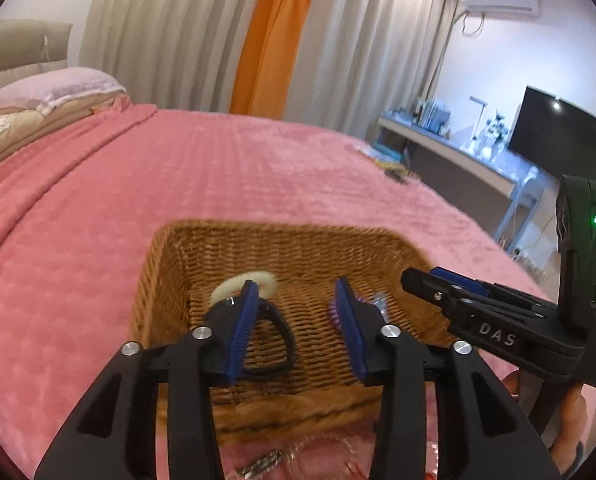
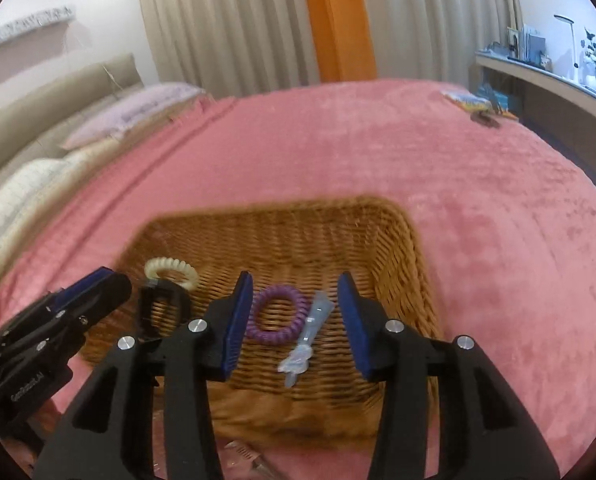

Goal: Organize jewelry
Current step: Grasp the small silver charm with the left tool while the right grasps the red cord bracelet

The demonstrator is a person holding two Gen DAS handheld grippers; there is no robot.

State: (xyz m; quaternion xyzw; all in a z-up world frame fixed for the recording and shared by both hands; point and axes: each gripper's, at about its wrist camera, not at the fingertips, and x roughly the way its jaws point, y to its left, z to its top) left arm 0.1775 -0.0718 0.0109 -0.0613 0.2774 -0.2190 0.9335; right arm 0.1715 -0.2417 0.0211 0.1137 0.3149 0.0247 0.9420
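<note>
A wicker basket (image 1: 170, 264) (image 2: 409, 264) sits on the pink bedspread. In it lie a cream spiral hair tie (image 1: 234, 284) (image 2: 172, 268), a black band (image 1: 282, 340) (image 2: 178, 300), a purple spiral hair tie (image 2: 278, 312) and a clear hair clip (image 2: 309, 328). My left gripper (image 1: 298, 292) is open and empty over the basket's near part. My right gripper (image 2: 296, 286) is open and empty above the purple tie and clip. Each gripper shows in the other view, the right one (image 1: 421, 280) and the left one (image 2: 102, 284).
A silver clip (image 1: 262, 468) and clear wrapping lie on the bedspread (image 1: 98, 240) in front of the basket. Small items (image 2: 477, 106) lie at the bed's far corner. A desk (image 1: 457, 152) and a TV stand to the right; pillows lie at the far left.
</note>
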